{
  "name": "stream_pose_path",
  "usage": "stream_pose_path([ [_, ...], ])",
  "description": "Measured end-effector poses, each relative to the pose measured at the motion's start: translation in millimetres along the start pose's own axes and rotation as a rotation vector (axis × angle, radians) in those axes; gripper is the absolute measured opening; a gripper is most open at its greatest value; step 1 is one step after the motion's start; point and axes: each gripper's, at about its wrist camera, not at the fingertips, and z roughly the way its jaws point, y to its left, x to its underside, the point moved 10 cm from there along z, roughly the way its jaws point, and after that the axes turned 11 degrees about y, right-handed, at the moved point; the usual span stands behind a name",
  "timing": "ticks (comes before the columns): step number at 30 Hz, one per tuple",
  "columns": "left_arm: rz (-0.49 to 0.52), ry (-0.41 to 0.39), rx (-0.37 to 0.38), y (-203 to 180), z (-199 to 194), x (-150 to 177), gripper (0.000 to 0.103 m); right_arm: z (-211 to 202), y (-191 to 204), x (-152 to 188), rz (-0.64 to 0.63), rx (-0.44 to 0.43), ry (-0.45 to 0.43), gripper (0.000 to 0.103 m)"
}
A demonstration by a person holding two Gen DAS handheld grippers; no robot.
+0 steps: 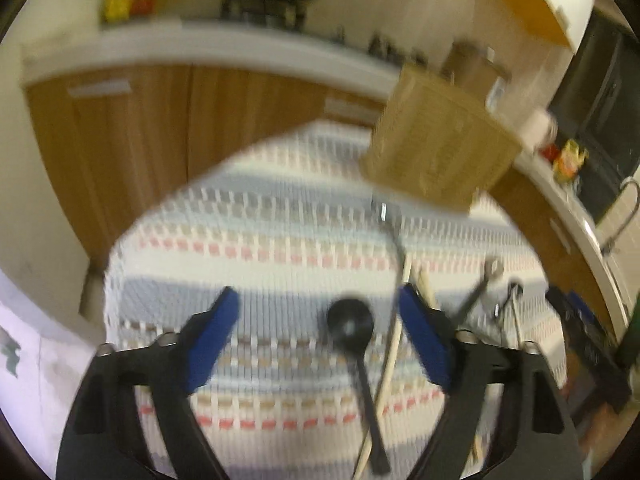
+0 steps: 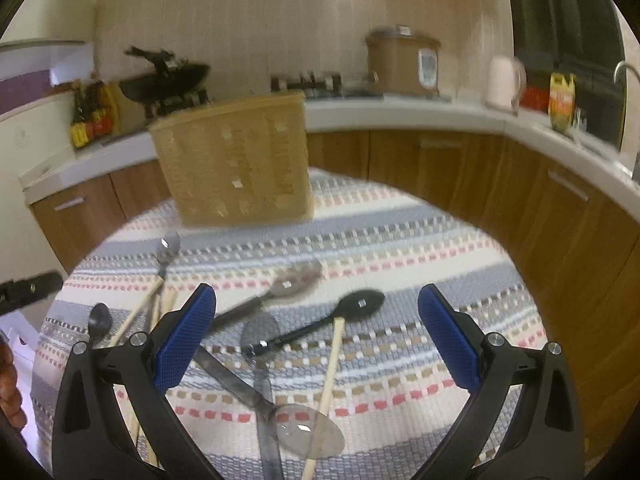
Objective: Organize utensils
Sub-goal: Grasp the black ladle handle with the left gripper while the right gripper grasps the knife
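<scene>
Left gripper [image 1: 318, 314], fingers spread, hovers over a small black spoon [image 1: 352, 326] lying beside a chopstick [image 1: 394, 344]. Right gripper [image 2: 314, 318] also gapes above crossed utensils [image 2: 280, 344]; the basket [image 2: 234, 164] stands far. Overlapping handles (a tangle) could drag neighbours off the tablecloth [image 2: 400, 240].

Rice cooker [image 2: 402, 65], pale kettle [image 2: 505, 85], possibly wok [image 2: 166, 78], on counter [image 2: 400, 114].

left claw [image 1: 318, 312] open | black spoon [image 1: 352, 326] between fingers | basket [image 1: 436, 148] beyond
</scene>
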Motion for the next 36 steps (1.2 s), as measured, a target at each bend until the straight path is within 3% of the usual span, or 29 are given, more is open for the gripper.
stream_pose_path([
  [3,0.057,0.110,0.059,-11.5,14.0,14.4,0.059,14.4,-9.1,0.0,0.037,-0.052,0.139,0.084],
  [5,0.054,0.167,0.109,-18.3,23.5,20.2,0.055,22.8,-14.2,0.8,0.053,-0.083,0.224,0.067],
  [7,0.047,0.219,0.125,-22.3,36.5,24.7,0.052,30.1,-19.6,0.6,0.074,-0.116,0.298,0.063],
  [10,0.049,0.239,0.088,-25.8,49.6,25.4,0.052,36.9,-25.0,-0.8,0.111,-0.190,0.397,0.062],
  [14,0.077,0.260,0.050,-35.9,54.8,21.8,0.052,46.3,-16.0,1.8,0.085,-0.224,0.502,0.059],
  [22,0.133,0.273,-0.029,-35.5,57.5,8.0,0.050,61.6,10.3,-14.8,0.161,-0.351,0.591,0.058],
  [26,0.182,0.277,-0.079,-40.7,62.7,4.0,0.050,82.1,27.3,-19.0,0.190,-0.334,0.648,0.058],
  [30,0.212,0.275,-0.086,-40.8,61.0,3.9,0.049,103.0,37.1,-16.7,0.191,-0.242,0.712,0.054],
  [33,0.225,0.263,-0.101,-40.4,61.1,2.4,0.041,111.3,46.0,-24.0,0.109,-0.146,0.717,0.043],
  [36,0.237,0.256,-0.115,-38.3,60.1,1.7,0.037,116.2,58.7,-28.4,-0.015,-0.060,0.727,0.042],
])
